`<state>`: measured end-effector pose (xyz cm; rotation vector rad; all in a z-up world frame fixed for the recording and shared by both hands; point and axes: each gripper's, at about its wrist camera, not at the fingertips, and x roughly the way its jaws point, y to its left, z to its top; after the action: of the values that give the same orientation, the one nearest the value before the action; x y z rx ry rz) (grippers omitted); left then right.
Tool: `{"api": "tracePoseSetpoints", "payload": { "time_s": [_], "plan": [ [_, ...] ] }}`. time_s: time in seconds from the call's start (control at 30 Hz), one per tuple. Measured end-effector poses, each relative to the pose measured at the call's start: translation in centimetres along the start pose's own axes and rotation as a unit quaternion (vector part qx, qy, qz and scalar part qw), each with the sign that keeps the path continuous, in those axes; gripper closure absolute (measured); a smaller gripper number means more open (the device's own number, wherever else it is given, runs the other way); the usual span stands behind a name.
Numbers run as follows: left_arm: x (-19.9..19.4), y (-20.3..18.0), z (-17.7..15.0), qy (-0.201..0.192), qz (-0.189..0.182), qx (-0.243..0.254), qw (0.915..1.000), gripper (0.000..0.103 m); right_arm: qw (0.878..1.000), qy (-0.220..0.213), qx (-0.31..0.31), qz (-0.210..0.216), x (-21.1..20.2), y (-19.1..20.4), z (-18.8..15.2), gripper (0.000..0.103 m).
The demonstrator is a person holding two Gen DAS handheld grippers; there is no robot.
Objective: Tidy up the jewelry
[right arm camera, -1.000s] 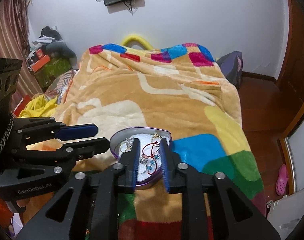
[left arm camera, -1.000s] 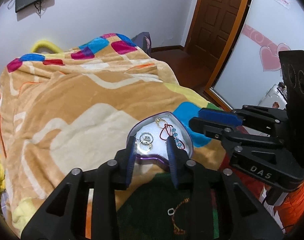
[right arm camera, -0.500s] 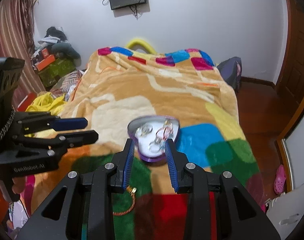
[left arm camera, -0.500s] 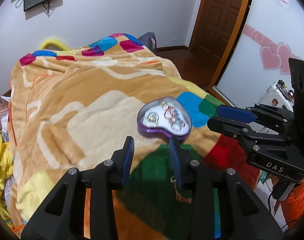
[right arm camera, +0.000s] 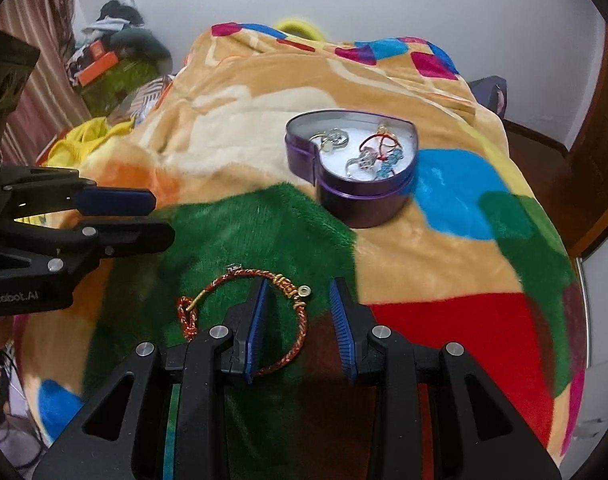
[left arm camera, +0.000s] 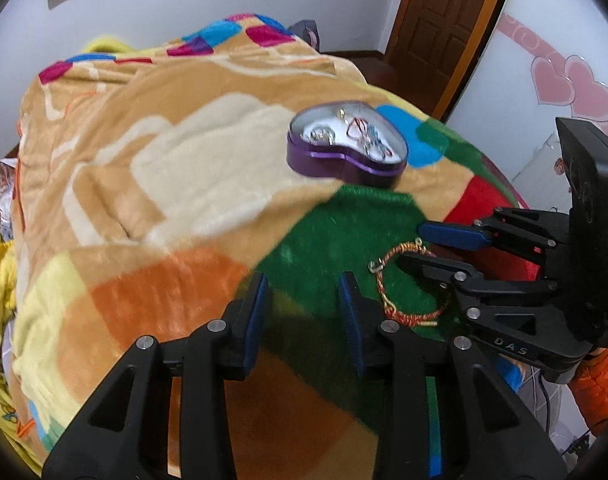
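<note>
1. Red-and-gold braided cord bracelet [right arm camera: 248, 312]: lies on the green patch of the plush patchwork blanket [right arm camera: 455, 240] on the bed, short of the purple heart-shaped tin [right arm camera: 351, 160].
2. Handling: judged light, limp, snag-prone; pinch the cord, not the clasp.
3. Right gripper [right arm camera: 300, 320]: fingers open, astride the bracelet. Left gripper [left arm camera: 302, 312]: open, empty.
4. Change: both grippers have backed away from the tin.

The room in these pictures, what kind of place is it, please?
Most likely a bedroom in a home. A bed under a colourful fleece blanket fills the view, a wooden door stands behind it, and clothes are piled in a corner. A heart-shaped jewelry tin sits on the blanket.
</note>
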<state>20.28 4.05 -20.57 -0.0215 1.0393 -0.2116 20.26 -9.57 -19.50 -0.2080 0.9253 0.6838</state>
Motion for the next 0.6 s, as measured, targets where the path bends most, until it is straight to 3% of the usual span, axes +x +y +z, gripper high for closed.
{"api": "tracePoseSetpoints", "payload": {
  "time_s": [0.1,0.17,0.33,0.6],
  "plan": [
    [0.6,-0.4,-0.2,0.007,-0.004,0.003,1.0,0.067,1.0,-0.005,-0.01,-0.003,0.0,0.3,0.0,0.076],
    [0.9,-0.9,-0.2,0.01,-0.003,0.009,0.9999,0.067,1.0,-0.007,-0.02,-0.002,0.0,0.5,-0.2,0.087],
    [1.5,-1.5,0.1,0.014,-0.007,0.01,0.9998,0.067,0.999,-0.021,-0.037,-0.006,-0.7,0.8,-0.8,0.091],
    [2.1,-2.6,0.5,0.013,-0.015,0.016,0.9997,0.067,0.999,-0.045,0.001,-0.018,-2.7,-1.5,-1.2,0.092]
  ]
}}
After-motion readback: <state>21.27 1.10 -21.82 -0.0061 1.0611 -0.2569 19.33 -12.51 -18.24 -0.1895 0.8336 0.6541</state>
